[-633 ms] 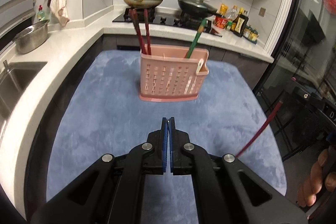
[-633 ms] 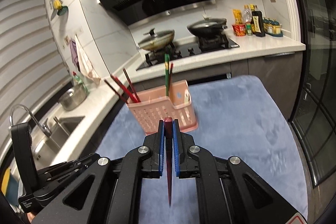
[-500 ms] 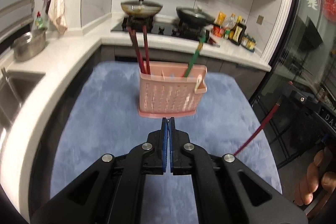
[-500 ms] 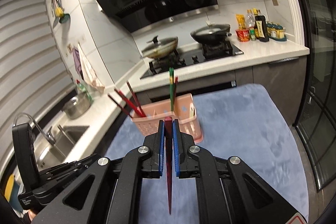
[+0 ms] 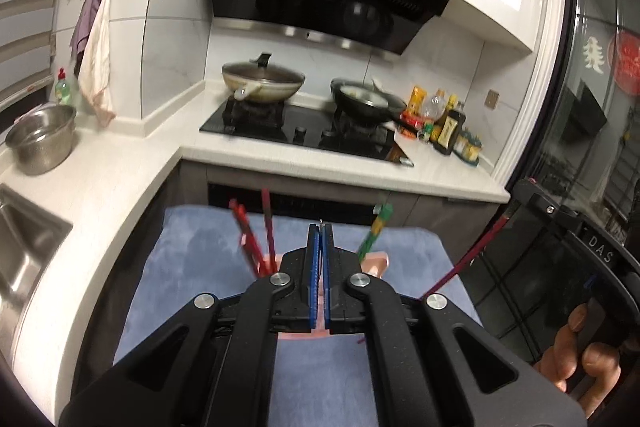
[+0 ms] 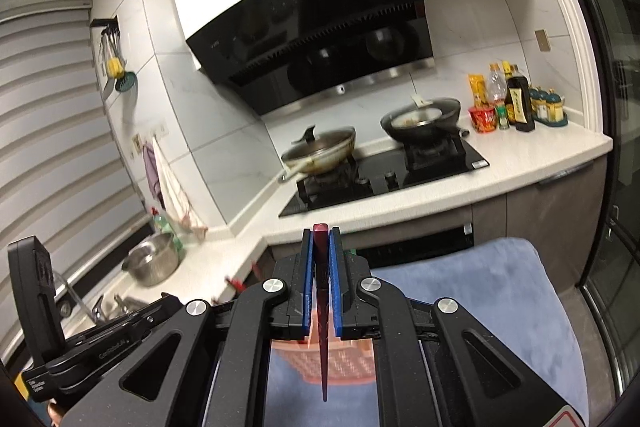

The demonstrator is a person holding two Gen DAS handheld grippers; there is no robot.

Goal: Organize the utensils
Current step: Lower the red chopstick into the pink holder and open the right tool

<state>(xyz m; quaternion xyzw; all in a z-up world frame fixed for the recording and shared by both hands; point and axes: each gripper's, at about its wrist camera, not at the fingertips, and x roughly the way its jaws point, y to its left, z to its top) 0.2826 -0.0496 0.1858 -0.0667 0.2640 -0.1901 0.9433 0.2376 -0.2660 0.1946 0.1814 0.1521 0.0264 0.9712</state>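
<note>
**Kitchen bench, pink basket and one chopstick in hand**

A blue plush mat covers the bench, with white counters, a steel bowl and two pans behind. The left tool is closed on nothing. Behind it the perforated pink plastic basket holds three red chopsticks and one green one. The right tool grips a dark red chopstick, tip pointing down before the basket.
</note>
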